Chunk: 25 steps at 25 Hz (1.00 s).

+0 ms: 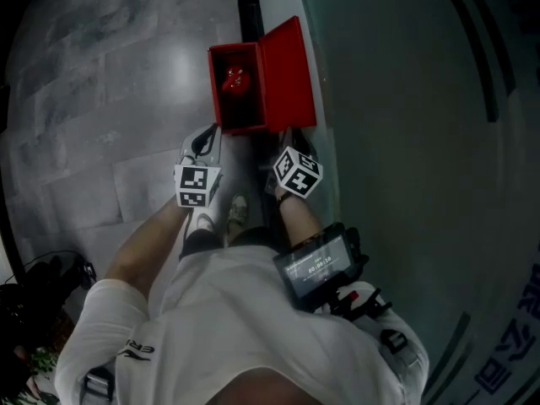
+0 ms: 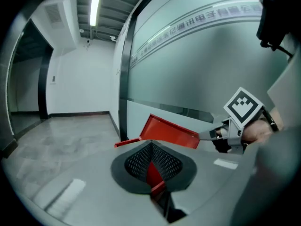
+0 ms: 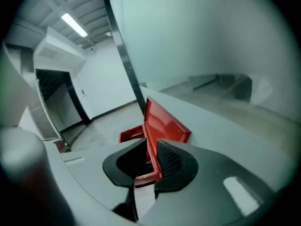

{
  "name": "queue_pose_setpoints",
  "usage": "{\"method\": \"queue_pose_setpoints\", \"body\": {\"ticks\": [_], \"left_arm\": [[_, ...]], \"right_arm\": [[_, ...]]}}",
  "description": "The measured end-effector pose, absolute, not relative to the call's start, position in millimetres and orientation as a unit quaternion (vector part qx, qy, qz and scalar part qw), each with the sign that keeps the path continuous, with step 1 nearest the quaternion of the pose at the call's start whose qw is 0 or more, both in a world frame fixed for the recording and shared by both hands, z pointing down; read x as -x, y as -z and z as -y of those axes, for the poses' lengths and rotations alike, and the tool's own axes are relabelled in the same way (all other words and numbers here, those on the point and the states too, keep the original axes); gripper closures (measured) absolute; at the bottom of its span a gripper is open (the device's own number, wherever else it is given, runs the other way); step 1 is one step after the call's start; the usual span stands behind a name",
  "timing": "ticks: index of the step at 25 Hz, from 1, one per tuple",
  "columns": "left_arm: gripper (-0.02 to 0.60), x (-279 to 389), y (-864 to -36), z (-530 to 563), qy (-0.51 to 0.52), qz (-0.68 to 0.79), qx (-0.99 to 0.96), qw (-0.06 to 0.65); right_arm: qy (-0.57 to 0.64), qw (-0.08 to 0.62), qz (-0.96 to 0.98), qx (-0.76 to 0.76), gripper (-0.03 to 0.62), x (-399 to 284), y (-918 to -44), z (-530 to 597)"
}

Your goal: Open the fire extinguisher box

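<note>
Head camera: high above the person's shoulders, facing steeply down at the floor [image 1: 101, 99]. The fire extinguisher box [image 1: 245, 127] sits upper centre, with the left hand-held gripper [image 1: 206, 140] and right hand-held gripper [image 1: 286, 144] just below it.

Left gripper camera: low near the floor, facing along its jaws at the box from close by, with the glass wall [image 2: 197, 65] on its right. It also catches the right hand-held gripper.

Right gripper camera: closer still, with the lid [image 3: 162, 119] at centre.

All three views share the box and lid.
</note>
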<state>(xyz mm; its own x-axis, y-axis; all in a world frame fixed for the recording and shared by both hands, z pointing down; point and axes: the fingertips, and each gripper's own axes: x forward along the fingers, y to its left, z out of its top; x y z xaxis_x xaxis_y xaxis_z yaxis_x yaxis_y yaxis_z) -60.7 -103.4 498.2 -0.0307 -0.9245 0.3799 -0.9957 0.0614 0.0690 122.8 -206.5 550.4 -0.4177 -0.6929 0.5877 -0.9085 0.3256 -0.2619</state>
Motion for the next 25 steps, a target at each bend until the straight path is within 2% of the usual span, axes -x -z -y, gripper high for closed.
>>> {"method": "queue_pose_setpoints", "body": {"ticks": [3, 7, 11, 15, 25], "left_arm": [[0.579, 63.5, -494.2, 100.8, -0.095, 0.716, -0.674, 0.155], [0.578, 68.7, -505.7, 115.3, -0.075, 0.729, -0.668, 0.132], [0.578, 90.3, -562.1, 153.5, -0.083, 0.732, -0.664, 0.129], [0.578, 116.9, -567.2, 157.8, -0.084, 0.721, -0.673, 0.141], [0.578, 87.8, -516.0, 60.3, -0.049, 0.708, -0.694, 0.121]], "right_arm": [[-0.223, 0.185, 0.839, -0.46, 0.558, -97.9, -527.8, 195.4], [-0.153, 0.165, 0.885, -0.408, 0.58, -70.6, -527.3, 198.2], [-0.147, 0.154, 0.903, -0.374, 0.58, -35.0, -583.1, 226.5], [-0.164, 0.157, 0.901, -0.369, 0.58, -6.1, -584.9, 219.5], [-0.138, 0.124, 0.915, -0.358, 0.58, -27.3, -521.1, 110.5]]}}
